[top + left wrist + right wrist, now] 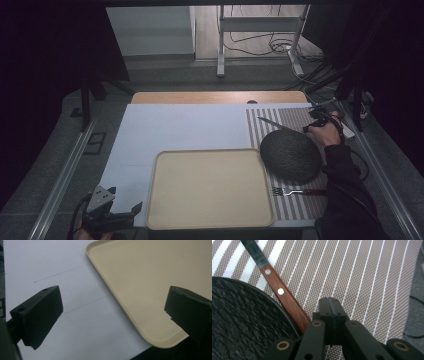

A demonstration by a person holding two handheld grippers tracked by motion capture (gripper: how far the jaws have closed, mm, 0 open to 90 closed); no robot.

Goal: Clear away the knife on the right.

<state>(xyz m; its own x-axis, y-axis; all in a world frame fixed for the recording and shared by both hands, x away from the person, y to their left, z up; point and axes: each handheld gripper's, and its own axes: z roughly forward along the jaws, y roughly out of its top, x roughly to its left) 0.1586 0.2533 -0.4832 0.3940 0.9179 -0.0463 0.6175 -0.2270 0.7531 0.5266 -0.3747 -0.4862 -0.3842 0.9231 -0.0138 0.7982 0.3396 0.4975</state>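
A: Entry one, far left of the high view?
B: Left gripper point(126, 212), at the table's near left corner, just beside the tray point(165, 210). Its jaws stand spread wide with nothing between them. The hand behind it is cut off by the bottom edge.

A: What does the left gripper view add?
B: White table surface point(75, 322) under the left jaw, the tray's rounded near corner point(160, 342) under the right jaw. Both jaws hang above, apart from the tray. Faint pencil-like lines cross the white surface.

A: Next, centre.
B: Cream tray, rectangular, bare, lying flat on the white surface.

A: Right of it?
B: Striped placemat point(255, 125) bearing a dark round textured plate point(291, 155), which touches or just overlaps the tray's far right corner; which one is hard to tell. A fork point(292, 191) lies near the plate's front edge, its handle end hidden by the person's dark sleeve point(345, 190).

A: And the knife?
B: Knife point(272, 123) lies on the placemat behind the plate, blade pointing left. In the right gripper view its wooden riveted handle point(287, 300) runs along the plate's rim point(277, 307); the handle's end is hidden under the gripper's linkage.

A: Right gripper?
B: Right gripper point(312, 125) sits by the knife's handle end. Its jaws are pressed together with nothing between the tips point(329, 305), just beside the handle; contact cannot be judged.
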